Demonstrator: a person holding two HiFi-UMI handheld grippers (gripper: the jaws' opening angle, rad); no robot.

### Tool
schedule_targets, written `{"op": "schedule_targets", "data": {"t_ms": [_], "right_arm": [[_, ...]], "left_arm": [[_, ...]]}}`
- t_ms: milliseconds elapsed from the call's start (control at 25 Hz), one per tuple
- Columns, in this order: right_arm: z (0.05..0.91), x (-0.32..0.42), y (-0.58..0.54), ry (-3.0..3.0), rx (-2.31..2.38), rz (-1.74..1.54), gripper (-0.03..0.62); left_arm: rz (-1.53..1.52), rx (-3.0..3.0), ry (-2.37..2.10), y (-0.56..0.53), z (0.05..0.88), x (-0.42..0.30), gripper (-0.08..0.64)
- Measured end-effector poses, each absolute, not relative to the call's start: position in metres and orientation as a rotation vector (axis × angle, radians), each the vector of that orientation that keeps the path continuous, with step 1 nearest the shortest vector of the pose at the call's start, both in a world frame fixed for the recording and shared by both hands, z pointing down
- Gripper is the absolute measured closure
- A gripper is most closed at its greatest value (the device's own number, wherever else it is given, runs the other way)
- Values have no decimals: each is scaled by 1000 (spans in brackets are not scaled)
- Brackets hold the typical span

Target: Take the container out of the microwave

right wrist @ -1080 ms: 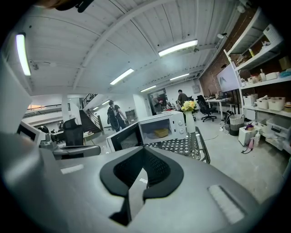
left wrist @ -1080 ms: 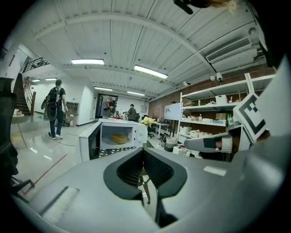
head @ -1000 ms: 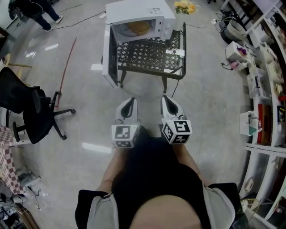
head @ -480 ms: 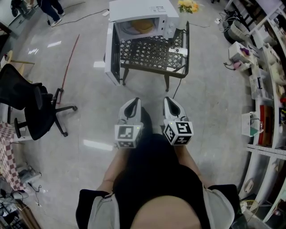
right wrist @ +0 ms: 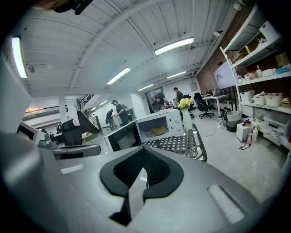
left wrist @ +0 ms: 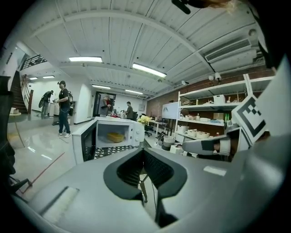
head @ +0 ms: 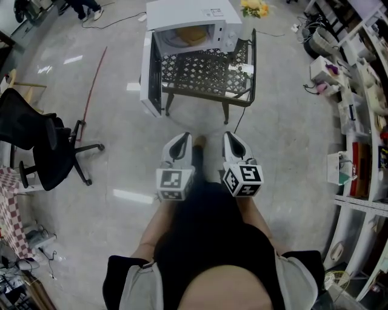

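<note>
left gripper (head: 181, 140): jaws fully together, nothing between them. right gripper (head: 231, 138): jaws together too, empty. both sit side by side close to the person's body, pointing at the microwave (head: 193, 18), well apart from it. the microwave door (head: 147, 69) hangs open, ahead and left of the grippers. the yellow container (head: 190, 35) sits inside the microwave, straight ahead of both grippers, not touched. the microwave stands on a black lattice table (head: 206, 72). yellow flowers (head: 251, 8) are just beside the microwave, ahead-right.
</note>
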State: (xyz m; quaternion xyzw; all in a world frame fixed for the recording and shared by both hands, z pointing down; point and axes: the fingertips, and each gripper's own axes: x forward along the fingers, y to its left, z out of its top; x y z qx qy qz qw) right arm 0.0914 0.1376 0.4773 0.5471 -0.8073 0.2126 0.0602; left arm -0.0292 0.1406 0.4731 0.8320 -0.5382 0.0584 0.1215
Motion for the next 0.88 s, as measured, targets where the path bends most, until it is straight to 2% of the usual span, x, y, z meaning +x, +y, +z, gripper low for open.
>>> {"op": "schedule_targets", "data": {"t_ms": [880], "right_arm": [[470, 95, 45, -2436, 1617, 634, 592]], "left_arm": [[152, 2405, -1574, 44, 457, -18, 549]]}}
